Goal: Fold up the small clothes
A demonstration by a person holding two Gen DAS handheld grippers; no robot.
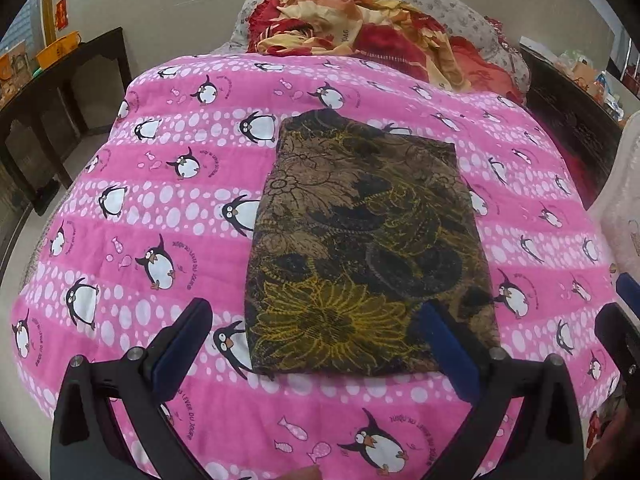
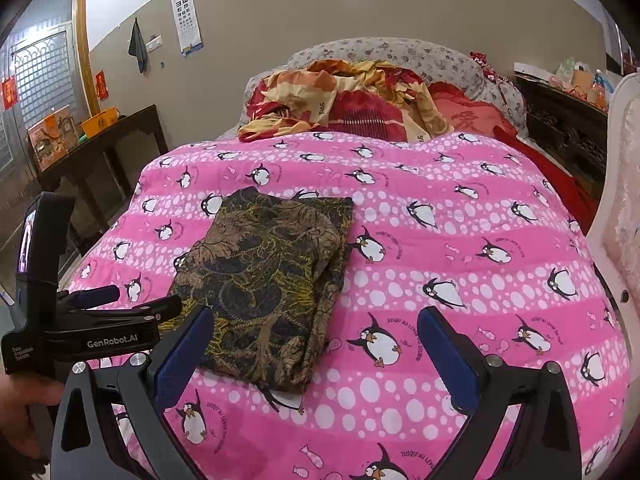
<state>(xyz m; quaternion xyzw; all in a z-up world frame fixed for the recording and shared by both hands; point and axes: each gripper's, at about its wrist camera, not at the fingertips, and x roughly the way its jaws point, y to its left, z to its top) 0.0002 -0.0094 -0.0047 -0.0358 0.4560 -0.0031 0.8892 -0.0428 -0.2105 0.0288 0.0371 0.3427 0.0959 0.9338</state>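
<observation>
Your left gripper [image 1: 316, 344] hangs released, jaws spread wide, low over the near hem of the garment [image 1: 360, 240], and your right gripper [image 2: 316, 348] is just as slack, holding nothing, its left finger above the garment's near corner and its right finger over bare quilt [image 2: 460, 208]. The garment lies folded into a neat rectangle in the middle of the quilt, left of centre in the right wrist view, with doubled layers showing along its right edge. The main risk, as I judge it, is that you pinch only the top layer when you close: the layers then slide apart and the fold opens. You could also catch the soft quilt with the cloth and drag both, since the two lie flat against each other. With both tools crowding the same near edge, your left gripper, seen at the left of the right wrist view [image 2: 132, 312], may knock the other. By count: one folded garment, one penguin quilt, two grippers, one heap of red and orange bedding [image 2: 344, 96] by the pillow, and no second garment in view.
</observation>
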